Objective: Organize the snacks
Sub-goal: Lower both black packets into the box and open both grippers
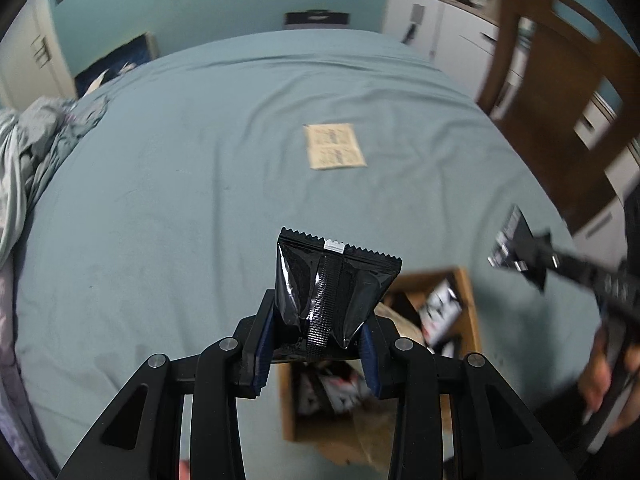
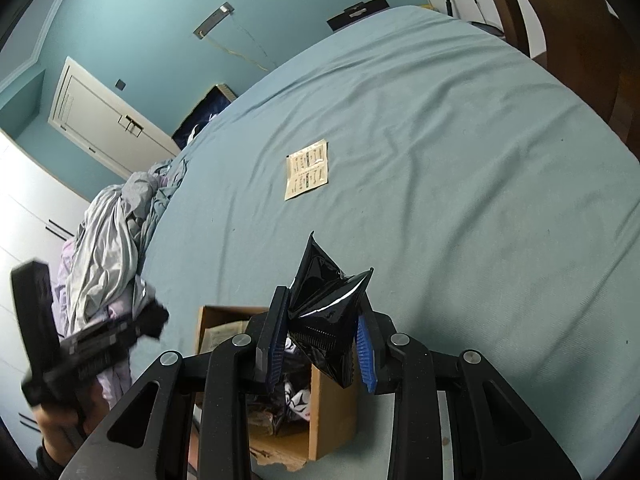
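We hold one black packet in each gripper, above the bed. In the left wrist view the left gripper (image 1: 316, 344) has its jaws clamped on the lower end of a black packet (image 1: 334, 280), and the packet stands up with its toothed seal at twelve o'clock; we think this low grip keeps most of the packet free, so it can drop cleanly. Under the fingers, towards five o'clock, is the open cardboard box (image 1: 468, 300), where more black and white packets already lie, so the box seems to be the place for collecting the snacks. In the right wrist view the right gripper (image 2: 320, 344) is closed on a second black packet (image 2: 326, 312), which is crumpled and twisted between the blue pads (image 2: 366, 356), perhaps because it was taken from the side. The same box (image 2: 332, 412) sits just below it, at six o'clock. One pale flat packet (image 2: 307, 169) lies alone on the blue sheet (image 2: 460, 160), well apart from the box, at twelve o'clock; it is not yet collected. A heap of bedding (image 2: 108, 240) lies at nine o'clock.
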`<state>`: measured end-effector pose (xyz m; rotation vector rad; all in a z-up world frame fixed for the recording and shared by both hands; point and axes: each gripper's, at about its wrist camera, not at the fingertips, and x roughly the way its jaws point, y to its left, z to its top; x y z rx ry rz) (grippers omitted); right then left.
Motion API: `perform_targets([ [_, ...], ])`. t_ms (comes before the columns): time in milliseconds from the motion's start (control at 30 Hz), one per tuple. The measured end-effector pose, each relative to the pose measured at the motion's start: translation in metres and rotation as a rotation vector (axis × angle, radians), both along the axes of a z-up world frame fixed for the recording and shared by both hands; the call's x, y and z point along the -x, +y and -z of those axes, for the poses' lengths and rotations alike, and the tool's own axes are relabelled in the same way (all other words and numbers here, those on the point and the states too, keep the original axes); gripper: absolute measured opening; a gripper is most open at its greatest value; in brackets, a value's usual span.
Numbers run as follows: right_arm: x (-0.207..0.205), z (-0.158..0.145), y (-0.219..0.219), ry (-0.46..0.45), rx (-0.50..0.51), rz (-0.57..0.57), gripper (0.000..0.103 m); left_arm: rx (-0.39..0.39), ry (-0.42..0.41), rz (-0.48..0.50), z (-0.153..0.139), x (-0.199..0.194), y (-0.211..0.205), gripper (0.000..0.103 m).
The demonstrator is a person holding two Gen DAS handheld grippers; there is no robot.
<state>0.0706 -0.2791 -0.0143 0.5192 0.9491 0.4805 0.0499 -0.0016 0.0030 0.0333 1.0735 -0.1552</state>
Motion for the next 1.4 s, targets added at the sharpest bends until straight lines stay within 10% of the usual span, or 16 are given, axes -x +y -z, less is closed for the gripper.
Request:
perform_targets([
  [200,0.015,-0.006,0.007,-0.040,0.021,-0.026,0.029,0.013,0.002,0.054,0.018,0.016,-0.011,0.041],
  [333,0.022,-0.006,0.009,-0.053,0.039,-0.053,0.029,-0.021,-0.051,0.066,0.012,0.020,-0.014,0.086],
  [1133,0.019,-0.008,0.076,-0.113,0.093,-0.327,0.034,-0.053,-0.015,-0.098,0.018,0.003,0.026,0.087],
  [1300,0.015,-0.011,0.071,-0.108,0.108,-0.230,0.070,-0.050,-0.005,-0.099,0.020,0.002,0.025,0.087],
  [1400,0.019,-0.011,0.067,-0.105,0.128,-0.171,0.072,-0.057,-0.001,-0.092,0.021,0.002,0.023,0.087],
])
